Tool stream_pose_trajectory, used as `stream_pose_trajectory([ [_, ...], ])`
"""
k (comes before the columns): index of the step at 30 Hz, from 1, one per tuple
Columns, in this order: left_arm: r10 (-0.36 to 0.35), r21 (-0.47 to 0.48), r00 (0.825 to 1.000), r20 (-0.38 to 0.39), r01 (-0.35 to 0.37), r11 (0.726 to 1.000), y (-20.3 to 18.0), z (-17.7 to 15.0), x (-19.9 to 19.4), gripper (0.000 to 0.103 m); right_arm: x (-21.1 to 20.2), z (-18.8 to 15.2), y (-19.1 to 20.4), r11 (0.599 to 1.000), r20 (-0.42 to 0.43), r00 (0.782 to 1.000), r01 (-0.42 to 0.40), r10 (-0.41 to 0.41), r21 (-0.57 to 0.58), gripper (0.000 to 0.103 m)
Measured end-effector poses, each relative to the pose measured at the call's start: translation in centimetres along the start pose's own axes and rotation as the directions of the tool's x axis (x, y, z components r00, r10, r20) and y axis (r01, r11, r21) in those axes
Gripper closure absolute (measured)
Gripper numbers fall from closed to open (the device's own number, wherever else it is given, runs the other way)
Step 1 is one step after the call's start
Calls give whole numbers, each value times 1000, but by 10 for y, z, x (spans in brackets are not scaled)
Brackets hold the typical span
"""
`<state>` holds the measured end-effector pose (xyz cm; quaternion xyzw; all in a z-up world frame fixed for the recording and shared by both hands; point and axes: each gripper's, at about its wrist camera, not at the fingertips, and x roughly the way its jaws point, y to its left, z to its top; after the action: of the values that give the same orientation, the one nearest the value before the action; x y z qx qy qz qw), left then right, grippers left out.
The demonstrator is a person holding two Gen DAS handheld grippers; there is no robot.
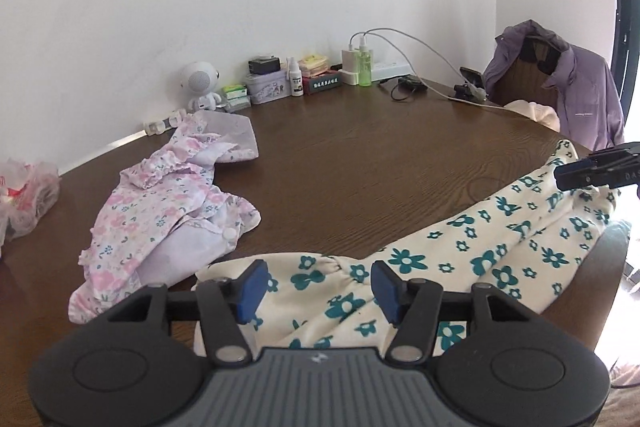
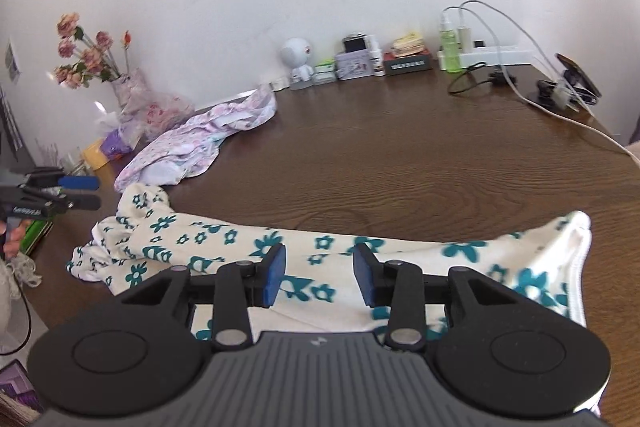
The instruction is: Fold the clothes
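A big brown wooden table (image 1: 360,155) fills both views. A white wall runs along its far edge.

A long cream piece of clothing with teal flowers (image 1: 500,247) lies flat along the near edge of the table. It reaches from the near left part of the table to the near right corner, where its hemmed end (image 2: 576,255) sits. Its other end is bunched up near the left edge.

A pink flowery piece of clothing (image 1: 168,211) lies in a crumpled heap by the left edge, stretching toward the far edge. It lies just beside the bunched end of the cream one; I cannot tell if they touch.

A purple jacket (image 1: 576,87) hangs on a chair at the right edge of the table.

The left gripper (image 1: 316,287) hovers over the cream clothing near the near edge. Its two blue pads (image 1: 252,291) stand wide apart with nothing between them. The right gripper (image 2: 320,275) hovers over the same clothing farther along the near edge. Its pads (image 2: 274,275) are also spread apart and hold nothing.

A vase of pink flowers (image 2: 88,55) stands near the far left corner. Small things sit in a row along the far edge: a white toy robot (image 1: 198,85), a little tin (image 1: 266,89), a green bottle (image 1: 365,65) and a white power strip (image 2: 488,55) with cables. A phone on a stand (image 2: 576,75) is near the far right corner.
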<state>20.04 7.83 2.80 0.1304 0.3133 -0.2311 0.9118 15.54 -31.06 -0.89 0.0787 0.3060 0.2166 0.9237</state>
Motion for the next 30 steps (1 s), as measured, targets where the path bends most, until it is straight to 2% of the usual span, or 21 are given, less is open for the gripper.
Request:
stream_pose_trajectory([
  [2,-13,-15,1000,-19,13,1000,4,-2,19,55,8,-3,6,1000,-29,999,18,-19,-25,66],
  [4,-12,-23,999,-51,11,1000,9,-7,35,76,16,-7,12,998,-57,998,35,-38,-51,66],
  [6,-3,-24,995,-95,1,1000,13,-15,48,87,23,-10,18,996,-85,995,52,-58,-77,66],
  [7,1,-31,993,-121,-5,1000,17,-20,52,89,27,-12,21,994,-98,993,59,-68,-90,66],
  [10,-24,-119,993,-115,11,993,36,-31,49,87,25,-16,22,991,-121,989,76,-89,-106,66],
  [12,29,-124,992,-121,-44,991,43,-32,44,87,20,-19,21,990,-130,987,85,-99,-109,66],
  [13,48,-125,993,-112,-62,990,47,-30,40,87,19,-19,23,989,-139,985,90,-106,-121,66],
  [15,31,-154,998,-50,-38,987,55,-23,29,86,18,-13,27,991,-135,987,75,-90,-111,64],
  [17,8,-168,1000,-2,-8,986,59,-11,24,74,18,-6,30,996,-110,992,44,-53,-81,64],
  [19,-3,-154,1000,9,4,988,57,3,30,47,26,0,39,997,-83,996,19,-26,-78,63],
  [20,5,-135,1000,-3,-5,991,55,9,38,45,31,2,44,997,-69,998,7,-13,-77,62],
  [22,1,-106,999,-35,-4,994,54,18,54,45,43,1,53,995,-82,996,13,-21,-102,62],
  [25,-63,-72,995,-73,58,996,59,24,77,48,53,-1,60,991,-95,995,26,-39,-130,61],
  [26,-97,-50,990,-103,92,995,62,25,85,50,54,-3,61,990,-99,994,32,-46,-138,61],
  [27,-129,-26,983,-132,126,992,63,25,91,59,56,-4,61,989,-103,993,37,-52,-146,61],
  [28,-157,9,975,-154,161,987,64,24,96,64,57,-5,62,987,-106,993,42,-59,-154,61],
  [30,-210,76,957,-202,229,970,65,21,104,66,60,-7,64,984,-113,991,53,-73,-169,60],
])
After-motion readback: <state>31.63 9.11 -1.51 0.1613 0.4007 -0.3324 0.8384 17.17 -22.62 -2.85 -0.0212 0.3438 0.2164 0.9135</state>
